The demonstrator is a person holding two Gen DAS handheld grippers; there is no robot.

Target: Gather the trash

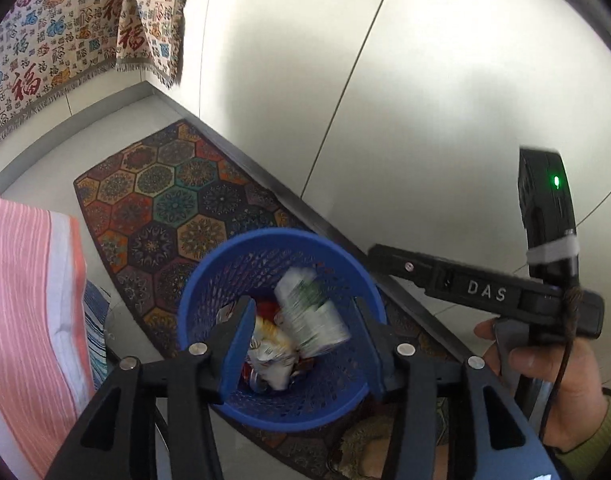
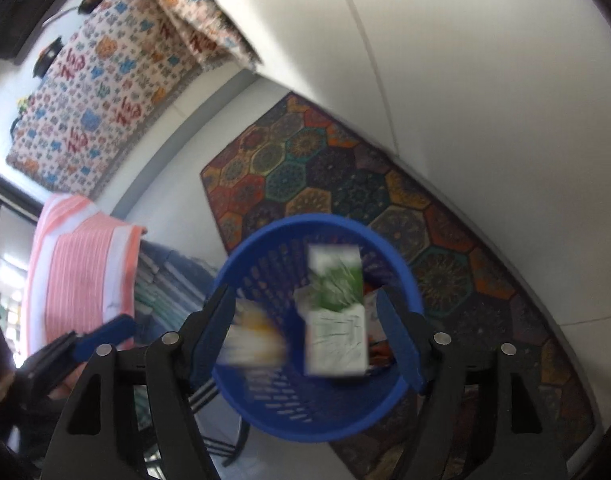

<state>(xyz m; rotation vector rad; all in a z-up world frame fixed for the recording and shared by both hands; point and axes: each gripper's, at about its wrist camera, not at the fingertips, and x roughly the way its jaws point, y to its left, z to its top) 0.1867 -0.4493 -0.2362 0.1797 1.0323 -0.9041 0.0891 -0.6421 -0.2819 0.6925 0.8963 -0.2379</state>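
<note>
Blue mesh plastic wastebasket [image 1: 281, 320] below both spread-apart, empty hand-held grippers [image 1: 301, 344] [image 2: 305, 336], receiving light, crushable green-and-white carton [image 2: 335, 312], likely best pinched across flat sides.

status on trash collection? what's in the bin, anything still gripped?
Done: blue basket holds wrappers; a white-green carton, blurred, is inside or dropping in. In hand: nothing; left gripper and right gripper are open above it. Left: no loose trash visible on the rug.

Bright daylight, soft glare across the white wall [image 1: 425, 80] above the blue basket [image 1: 209, 280]. Heavy fisheye bending, dark vignette corners. Carton [image 2: 335, 312] inside the basket motion-smeared in both views; right wrist view softer overall, rug [image 2: 445, 248] behind the basket blurred.
</note>
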